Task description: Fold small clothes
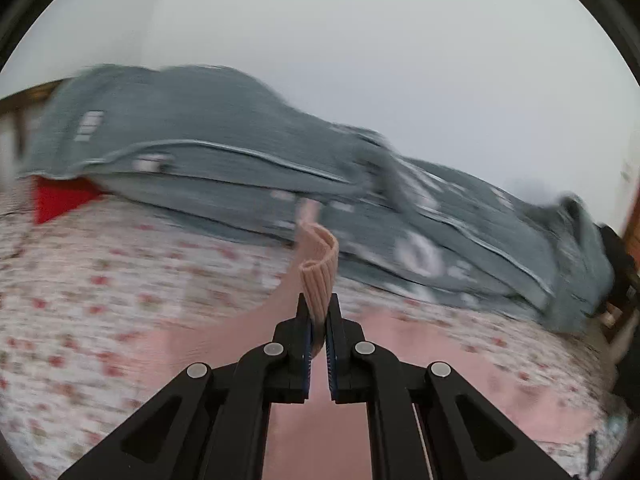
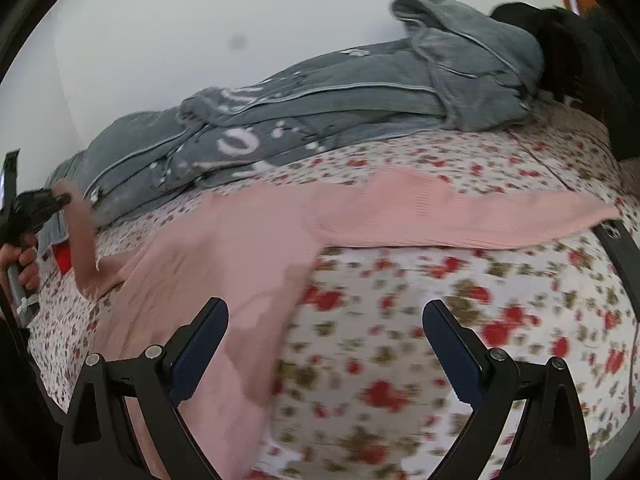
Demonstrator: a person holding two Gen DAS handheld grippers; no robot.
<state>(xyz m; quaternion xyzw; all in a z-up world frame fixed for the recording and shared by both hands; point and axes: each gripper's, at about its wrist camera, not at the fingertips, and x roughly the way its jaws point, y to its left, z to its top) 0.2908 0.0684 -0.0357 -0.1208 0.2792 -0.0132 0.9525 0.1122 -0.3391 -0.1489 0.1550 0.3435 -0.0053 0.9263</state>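
Observation:
A pink knit sweater [image 2: 248, 240] lies spread on a flowered bedsheet [image 2: 400, 352], one sleeve [image 2: 460, 216] stretched to the right. My left gripper [image 1: 319, 308] is shut on the ribbed cuff [image 1: 318, 276] of the other sleeve, lifted off the bed with the fabric trailing down behind it. In the right wrist view that left gripper [image 2: 60, 200] appears at the far left, held by a hand [image 2: 22, 264], the pink sleeve [image 2: 82, 236] hanging from it. My right gripper [image 2: 324, 320] stands open above the sheet beside the sweater's body, nothing between its fingers.
A rumpled grey blanket [image 1: 240, 168] with pale markings lies along the wall behind the sweater [image 2: 320, 112]. A red item [image 1: 60, 198] peeks from under it at left. A dark bundle [image 2: 560, 48] sits at the bed's far right corner.

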